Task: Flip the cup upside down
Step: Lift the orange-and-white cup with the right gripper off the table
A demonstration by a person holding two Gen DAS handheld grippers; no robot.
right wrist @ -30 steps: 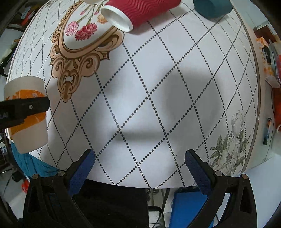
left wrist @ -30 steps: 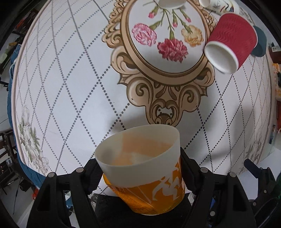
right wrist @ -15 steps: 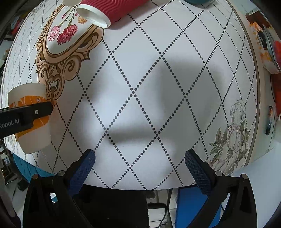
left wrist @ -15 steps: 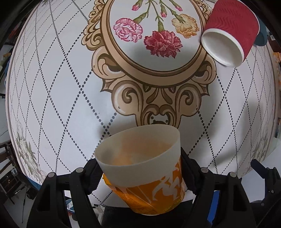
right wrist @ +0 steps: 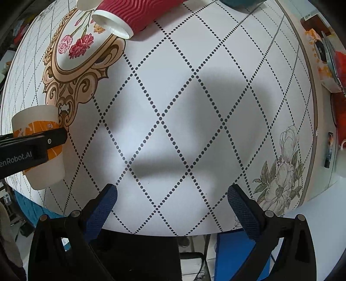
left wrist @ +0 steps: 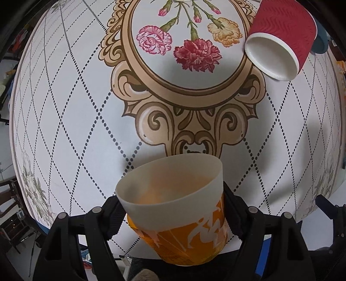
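My left gripper (left wrist: 173, 207) is shut on an orange-and-white paper cup (left wrist: 179, 216), mouth pointing forward and up, held above the near part of the round table (left wrist: 64, 108). The same cup (right wrist: 41, 149) shows at the left of the right wrist view, clamped by the left gripper's black finger (right wrist: 39, 144). My right gripper (right wrist: 172, 201) is open and empty over the table's near edge. A red ribbed paper cup (left wrist: 283, 41) lies on its side at the far right, white mouth toward me; it also shows in the right wrist view (right wrist: 134, 15).
The tablecloth has a dotted diamond pattern and a floral medallion (left wrist: 190, 49). A teal object (left wrist: 321, 41) sits behind the red cup. A white cup (right wrist: 85, 4) stands at the far side. Clutter (right wrist: 324, 54) lies beyond the table's right edge.
The left gripper with the orange cup has moved forward over the table toward the medallion. The right gripper has moved forward too. Both grips are unchanged.
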